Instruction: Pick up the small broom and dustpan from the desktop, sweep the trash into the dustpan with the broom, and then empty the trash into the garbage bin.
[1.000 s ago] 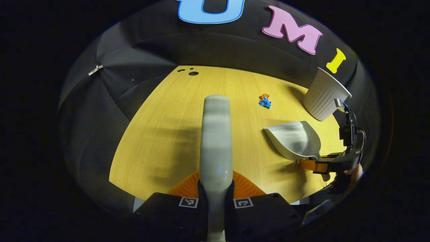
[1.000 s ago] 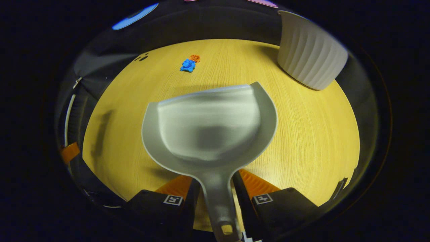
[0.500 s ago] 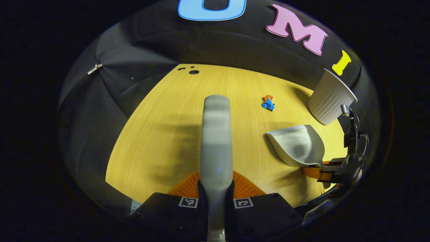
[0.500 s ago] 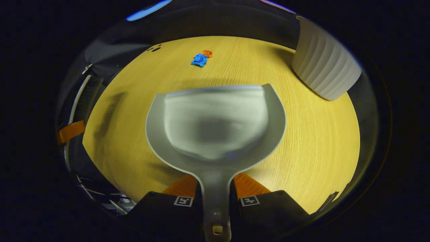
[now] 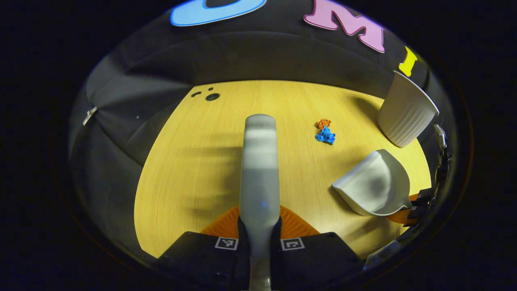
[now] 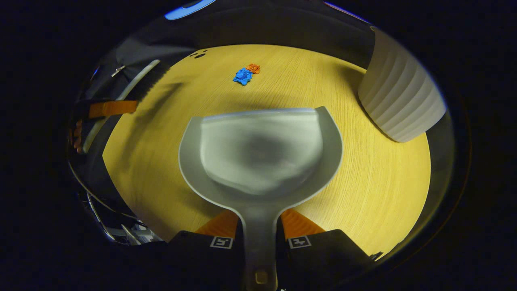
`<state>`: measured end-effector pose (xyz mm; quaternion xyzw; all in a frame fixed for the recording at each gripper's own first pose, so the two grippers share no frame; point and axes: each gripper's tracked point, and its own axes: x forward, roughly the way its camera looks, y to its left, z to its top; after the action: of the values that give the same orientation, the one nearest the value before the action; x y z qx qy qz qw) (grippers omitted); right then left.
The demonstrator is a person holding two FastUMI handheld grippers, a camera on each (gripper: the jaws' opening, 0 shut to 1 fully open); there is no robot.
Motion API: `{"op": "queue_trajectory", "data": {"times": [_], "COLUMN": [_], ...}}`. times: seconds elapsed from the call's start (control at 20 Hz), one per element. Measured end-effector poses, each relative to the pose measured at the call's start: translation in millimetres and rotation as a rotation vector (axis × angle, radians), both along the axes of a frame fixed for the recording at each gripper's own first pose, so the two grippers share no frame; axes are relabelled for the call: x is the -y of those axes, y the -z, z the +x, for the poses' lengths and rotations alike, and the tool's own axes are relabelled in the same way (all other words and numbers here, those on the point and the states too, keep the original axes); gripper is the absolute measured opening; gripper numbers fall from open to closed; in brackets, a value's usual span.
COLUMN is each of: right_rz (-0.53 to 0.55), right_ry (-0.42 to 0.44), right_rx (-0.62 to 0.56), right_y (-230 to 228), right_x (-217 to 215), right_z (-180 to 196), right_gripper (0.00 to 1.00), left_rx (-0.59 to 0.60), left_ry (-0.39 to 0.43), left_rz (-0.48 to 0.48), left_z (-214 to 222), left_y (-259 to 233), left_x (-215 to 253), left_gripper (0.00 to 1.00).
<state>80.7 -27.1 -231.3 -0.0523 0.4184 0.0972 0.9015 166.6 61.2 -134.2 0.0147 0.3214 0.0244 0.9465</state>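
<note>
Tongs [image 5: 259, 226] [image 6: 258, 226] around broom [image 5: 259, 161], dustpan [image 6: 260, 153].

Trash [image 5: 325, 131] lies on desktop [image 5: 194, 169], left of bin [image 5: 406, 110].

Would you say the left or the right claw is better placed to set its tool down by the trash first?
Probably the right: its dustpan opens toward the blue and orange trash across bare desktop.

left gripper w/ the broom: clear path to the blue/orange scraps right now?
Probably yes. The left gripper is shut on the broom, and bare desktop lies between it and the trash. The dustpan and garbage bin sit off to the side.
</note>
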Motion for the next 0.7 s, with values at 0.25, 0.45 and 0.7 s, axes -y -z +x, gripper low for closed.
{"op": "queue_trajectory", "data": {"times": [0.25, 0.45, 0.7], "right_rz": [0.001, 0.005, -0.028], "right_ry": [-0.033, -0.083, -0.119], "right_rx": [-0.017, -0.022, -0.012], "right_y": [-7.0, -14.1, -13.7], "right_x": [13.6, 16.9, 26.3], "right_z": [1.9, 0.4, 7.3], "right_gripper": [0.34, 0.34, 0.34], "left_rx": [-0.013, -0.053, -0.084], "left_ry": [0.097, 0.228, 0.392], "left_rz": [0.070, 0.209, 0.380], "left_z": [76.4, 125.1, 170.7], "left_y": [-9.0, -3.2, 1.8], "left_x": [20.4, 38.3, 62.9], "left_gripper": [0.24, 0.24, 0.24]}}
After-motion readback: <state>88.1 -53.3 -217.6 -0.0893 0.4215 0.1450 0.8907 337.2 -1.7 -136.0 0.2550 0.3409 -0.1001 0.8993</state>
